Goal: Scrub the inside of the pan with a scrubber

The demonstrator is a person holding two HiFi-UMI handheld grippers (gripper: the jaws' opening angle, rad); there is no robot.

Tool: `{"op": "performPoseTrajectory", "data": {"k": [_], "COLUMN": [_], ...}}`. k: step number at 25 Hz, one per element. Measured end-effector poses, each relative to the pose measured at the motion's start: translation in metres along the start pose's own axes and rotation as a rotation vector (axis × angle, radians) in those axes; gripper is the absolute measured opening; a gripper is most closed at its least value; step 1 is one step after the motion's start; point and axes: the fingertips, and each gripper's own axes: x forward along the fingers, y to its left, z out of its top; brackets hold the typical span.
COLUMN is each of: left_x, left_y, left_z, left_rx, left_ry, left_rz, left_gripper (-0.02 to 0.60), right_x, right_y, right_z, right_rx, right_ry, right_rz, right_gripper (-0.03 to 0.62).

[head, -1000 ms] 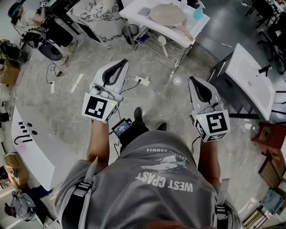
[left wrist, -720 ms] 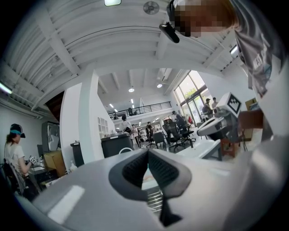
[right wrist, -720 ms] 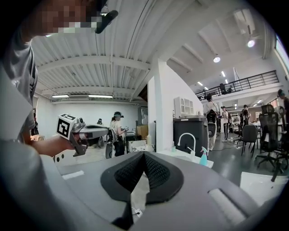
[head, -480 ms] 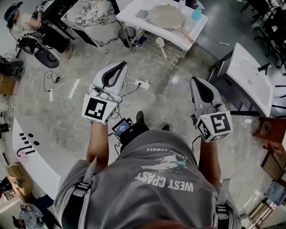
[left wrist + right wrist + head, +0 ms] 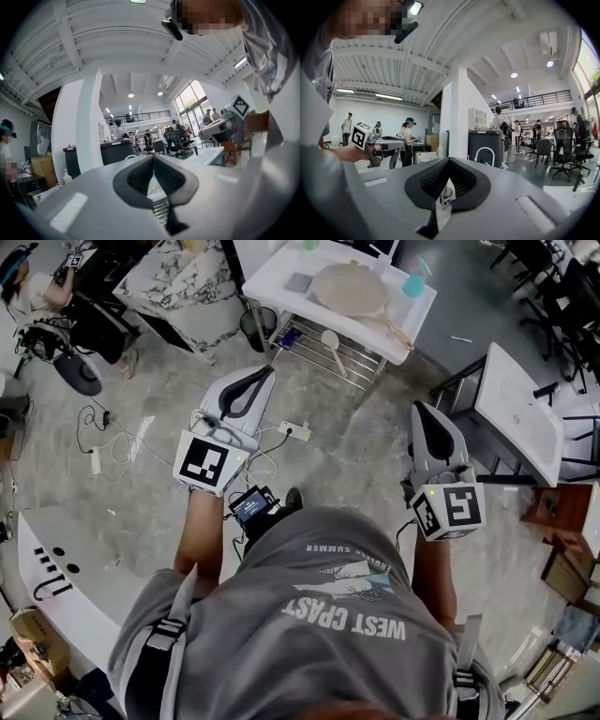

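A round beige pan (image 5: 349, 287) lies on a white table (image 5: 281, 273) at the top of the head view, its handle pointing lower right. A small grey square pad (image 5: 300, 282), possibly the scrubber, lies left of it. Both grippers are held in the air over the floor, well short of the table. My left gripper (image 5: 263, 373) points toward the table's near edge, and its jaws meet with nothing between them (image 5: 153, 157). My right gripper (image 5: 420, 411) is off to the right, jaws likewise closed and empty (image 5: 449, 160).
A teal bottle (image 5: 415, 282) stands right of the pan, and a ladle (image 5: 330, 337) lies on the wire rack below. A bin (image 5: 253, 324), floor cables with a power strip (image 5: 295, 430), a second white table (image 5: 516, 409) at right and a curved counter (image 5: 56, 559) at left surround me.
The table with the pan has come lower and nearer in the head view as the person steps toward it. Both grippers keep their pose and stay closed.
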Motion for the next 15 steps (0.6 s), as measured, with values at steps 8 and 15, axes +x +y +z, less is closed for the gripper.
{"op": "performPoseTrajectory", "data": {"k": [8, 15], "left_x": [-0.003, 0.012], "left_y": [0.048, 0.061], "left_z": [-0.020, -0.036], "left_rx": [-0.040, -0.084], "left_ry": [-0.014, 0.008], "left_rz": [-0.029, -0.015], "left_gripper": [0.002, 0.002], "right_x": [0.050, 0.077], "right_y": [0.031, 0.017], "right_z": [0.006, 0.010], "right_rx": [-0.023, -0.043], "right_ry": [0.016, 0.013], "right_rz": [-0.009, -0.001], "right_gripper": [0.002, 0.002]}}
